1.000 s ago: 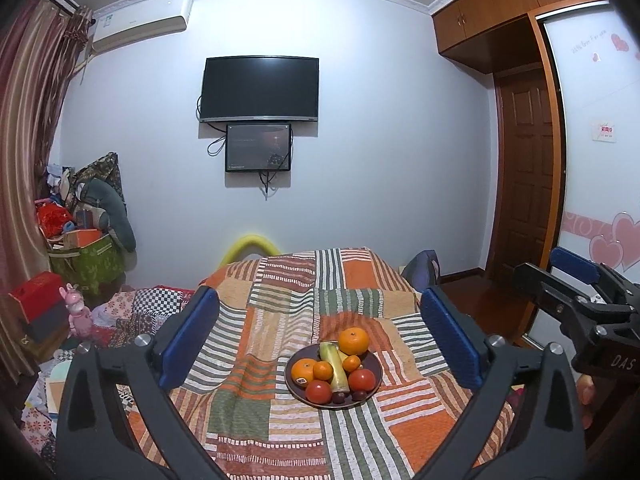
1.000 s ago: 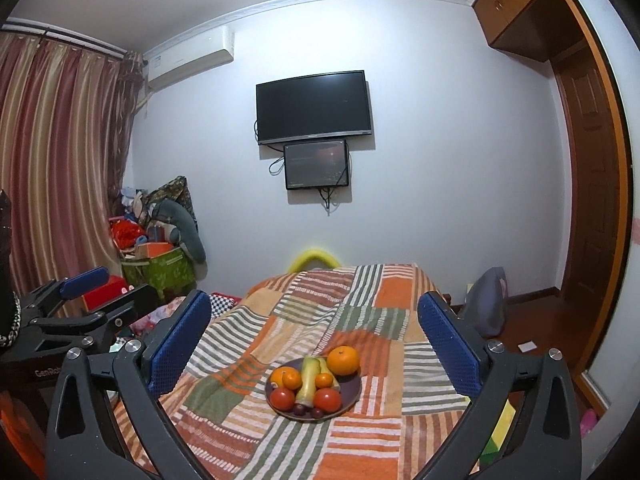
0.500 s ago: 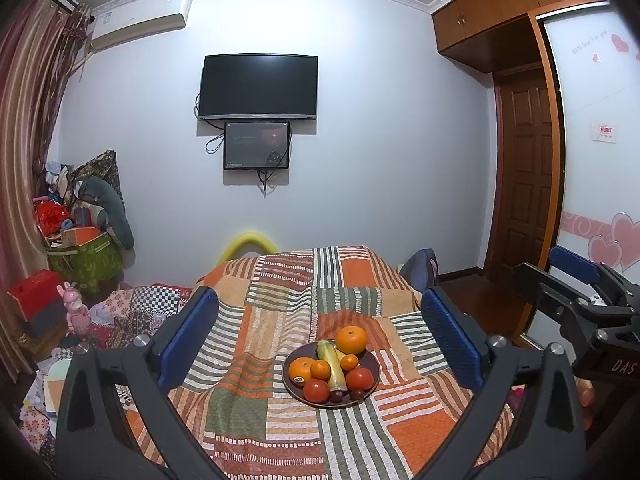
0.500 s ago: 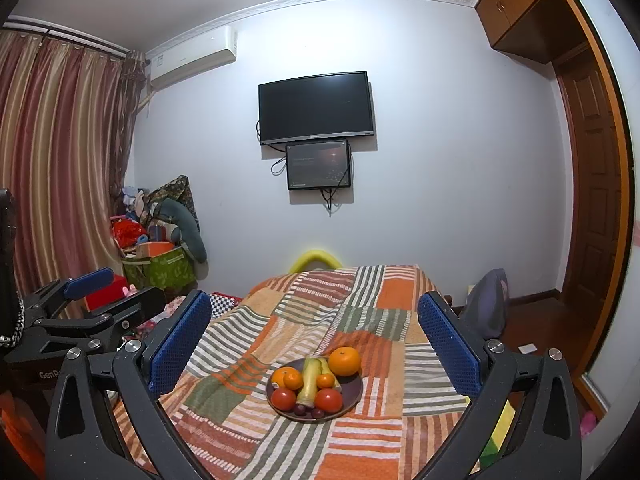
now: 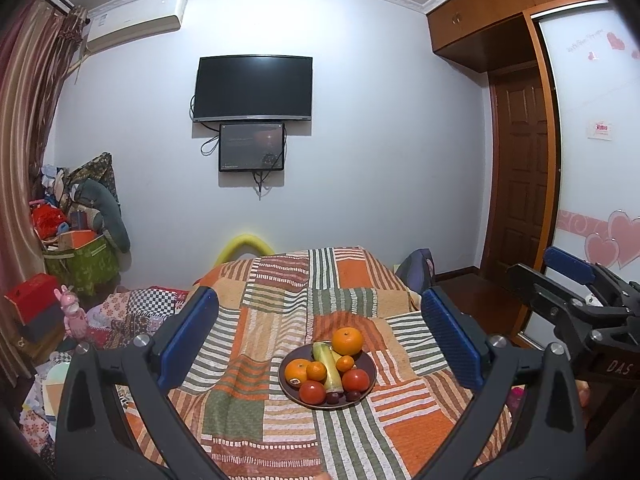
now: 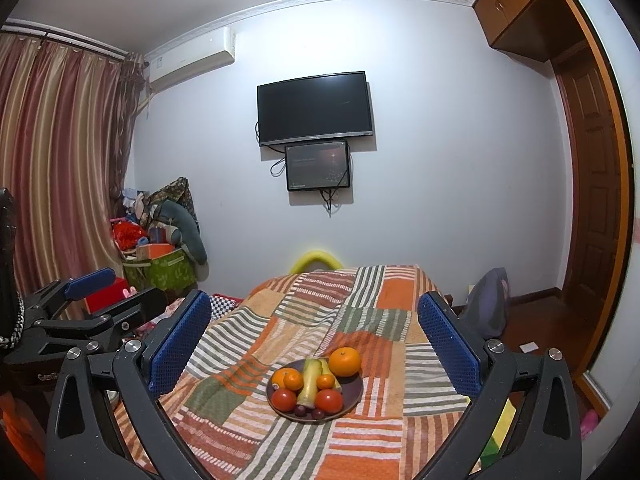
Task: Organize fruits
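A dark plate [image 5: 289, 391] [image 6: 356, 396] of fruit sits on a table with a striped patchwork cloth [image 5: 256, 332] [image 6: 400, 384]. It holds a large orange [image 5: 347, 341] [image 6: 344, 361], smaller oranges, two red tomatoes [image 5: 312, 392] [image 6: 329, 400], a pale green-yellow long fruit [image 5: 330, 368] [image 6: 309, 384] and dark small fruits. My left gripper [image 5: 320, 336] is open and empty, held back from the plate. My right gripper [image 6: 314, 340] is open and empty too, also short of the plate. Each gripper shows at the edge of the other's view.
A TV [image 5: 253, 88] and small screen hang on the far wall. Piled bags and boxes [image 5: 76, 248] stand at the left by a curtain. A wooden door [image 5: 520, 184] and wardrobe stand at the right. A yellow foam arc [image 5: 244, 246] is behind the table.
Both views have shifted only slightly; the plate sits a touch lower-left in the left view. Both grippers stay open and nothing on the table has moved.
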The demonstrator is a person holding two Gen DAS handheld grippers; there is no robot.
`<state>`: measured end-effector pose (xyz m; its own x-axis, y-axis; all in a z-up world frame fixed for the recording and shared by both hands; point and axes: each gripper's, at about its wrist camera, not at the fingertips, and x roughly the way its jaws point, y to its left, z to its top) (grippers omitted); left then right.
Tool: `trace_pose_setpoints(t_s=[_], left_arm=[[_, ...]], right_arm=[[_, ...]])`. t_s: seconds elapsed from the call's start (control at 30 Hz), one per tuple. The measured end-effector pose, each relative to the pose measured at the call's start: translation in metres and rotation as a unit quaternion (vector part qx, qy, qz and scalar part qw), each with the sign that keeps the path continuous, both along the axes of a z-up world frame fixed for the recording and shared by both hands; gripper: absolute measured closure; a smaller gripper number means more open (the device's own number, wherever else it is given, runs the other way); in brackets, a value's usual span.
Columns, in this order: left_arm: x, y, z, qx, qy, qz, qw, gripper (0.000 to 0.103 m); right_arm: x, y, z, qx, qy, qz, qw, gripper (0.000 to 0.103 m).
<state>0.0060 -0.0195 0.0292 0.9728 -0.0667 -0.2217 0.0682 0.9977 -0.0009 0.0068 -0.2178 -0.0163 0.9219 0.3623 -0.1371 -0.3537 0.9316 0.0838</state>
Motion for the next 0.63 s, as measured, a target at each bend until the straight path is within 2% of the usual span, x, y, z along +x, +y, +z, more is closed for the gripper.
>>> trace_pose_setpoints(t_s=[0.63], left_arm=[[0.0047,0.0016,-0.0024,-0.005,0.009,-0.008,0.9999,0.0]], right_arm=[[0.0008,-0.0026,0.0017,0.004,0.002,-0.001,1.0,0.0]])
